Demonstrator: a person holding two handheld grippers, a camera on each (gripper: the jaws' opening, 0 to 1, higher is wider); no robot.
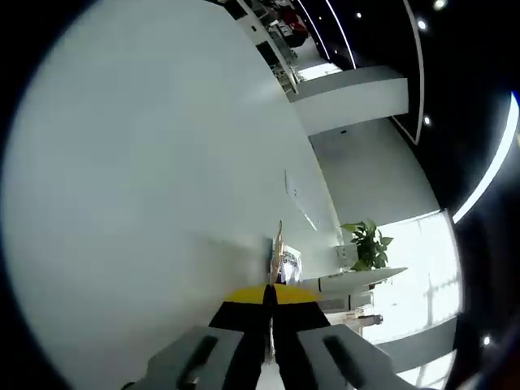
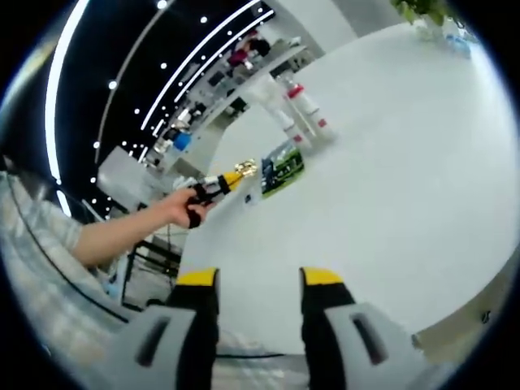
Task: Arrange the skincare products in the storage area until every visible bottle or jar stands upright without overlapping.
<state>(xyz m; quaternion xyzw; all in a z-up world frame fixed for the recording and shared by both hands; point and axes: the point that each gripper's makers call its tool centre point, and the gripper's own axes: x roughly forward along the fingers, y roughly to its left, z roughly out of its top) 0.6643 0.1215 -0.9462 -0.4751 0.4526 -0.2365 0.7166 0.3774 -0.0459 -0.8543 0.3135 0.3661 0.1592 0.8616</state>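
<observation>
No lettering on the bottles (image 2: 305,110) or card (image 2: 282,171) is legible.

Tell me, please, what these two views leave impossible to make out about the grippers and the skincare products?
- Left gripper, left gripper view: jaws closed on something thin; too edge-on to identify.
- Same gripper in the right gripper view: the person's hand covers most of it.
- Bottles, right gripper view: too small and distorted to read labels or count surely.
- Green-printed item: too small to identify.

Grey claw (image 2: 258,284) bodies, black jaws yellow-tipped; pale checked sleeve (image 2: 36,236).
</observation>
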